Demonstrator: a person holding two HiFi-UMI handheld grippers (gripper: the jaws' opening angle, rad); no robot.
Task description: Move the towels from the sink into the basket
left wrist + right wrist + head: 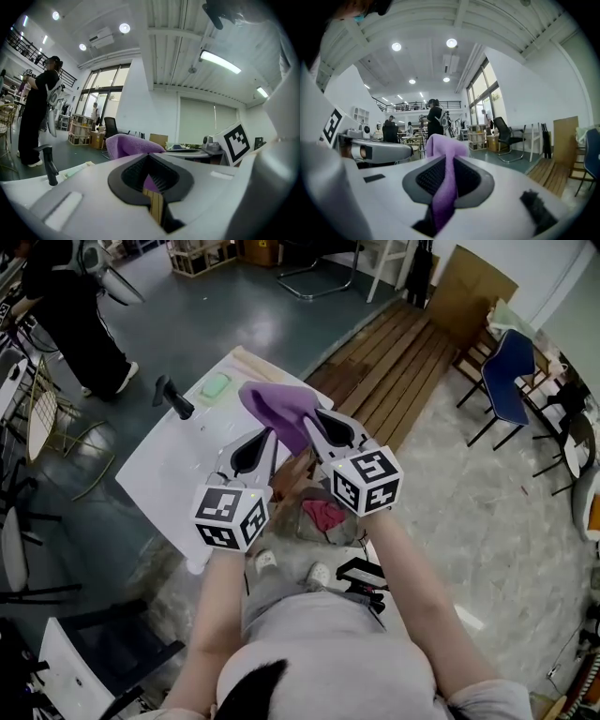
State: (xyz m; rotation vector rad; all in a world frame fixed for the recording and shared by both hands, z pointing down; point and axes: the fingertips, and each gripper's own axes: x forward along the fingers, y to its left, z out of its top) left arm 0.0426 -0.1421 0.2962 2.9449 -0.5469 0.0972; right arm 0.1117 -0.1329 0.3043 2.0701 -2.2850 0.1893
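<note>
A purple towel point(279, 411) hangs in the air over the near edge of the white sink counter point(178, 474). My right gripper point(307, 424) is shut on it; in the right gripper view the towel point(445, 187) runs down between the black pads. My left gripper point(270, 433) is beside it with its jaws together. The towel point(131, 143) bulges just past its tips, and I cannot tell whether they pinch it. Below and between the grippers, on the floor, is the grey basket point(349, 532) with a red towel point(323, 515) in it.
A black faucet point(174, 397) and a green pad point(216, 385) are on the counter. Wooden decking point(394, 362) lies beyond it, with a blue chair point(506, 371) to the right. A person in black point(70, 310) is at the far left, near a wire chair point(42, 413).
</note>
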